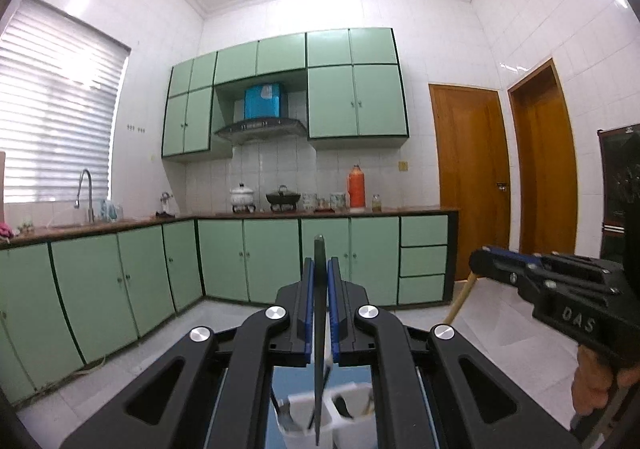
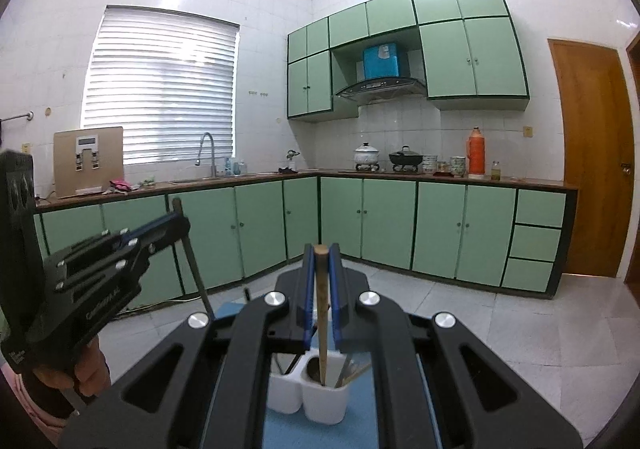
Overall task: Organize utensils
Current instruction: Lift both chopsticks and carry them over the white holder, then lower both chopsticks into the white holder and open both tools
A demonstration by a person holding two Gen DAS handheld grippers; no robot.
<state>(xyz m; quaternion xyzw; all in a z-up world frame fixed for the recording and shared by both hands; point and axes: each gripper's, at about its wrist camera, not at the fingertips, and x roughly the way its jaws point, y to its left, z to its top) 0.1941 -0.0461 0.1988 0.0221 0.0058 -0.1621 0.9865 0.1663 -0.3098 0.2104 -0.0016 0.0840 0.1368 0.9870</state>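
In the left wrist view my left gripper [image 1: 320, 265] is shut on a thin dark utensil [image 1: 320, 337]. It hangs straight down over a white compartment holder [image 1: 352, 393]. The right wrist view shows my right gripper [image 2: 321, 253] shut on a wooden utensil [image 2: 321, 329]. The utensil's lower end lies over an opening of the white holder [image 2: 324, 405]; I cannot tell whether it is inside. Each view also catches the other tool. The right gripper [image 1: 478, 261] holds the wooden utensil [image 1: 460, 301], and the left gripper [image 2: 178, 221] holds the dark utensil [image 2: 196, 269].
The holder stands on a blue mat [image 2: 288, 429] and contains more utensils [image 2: 352, 373]. Beyond are tiled floor, green base cabinets [image 2: 384, 225], a counter with pots and an orange flask [image 2: 476, 153], a sink tap [image 2: 206, 153] and wooden doors [image 1: 472, 185].
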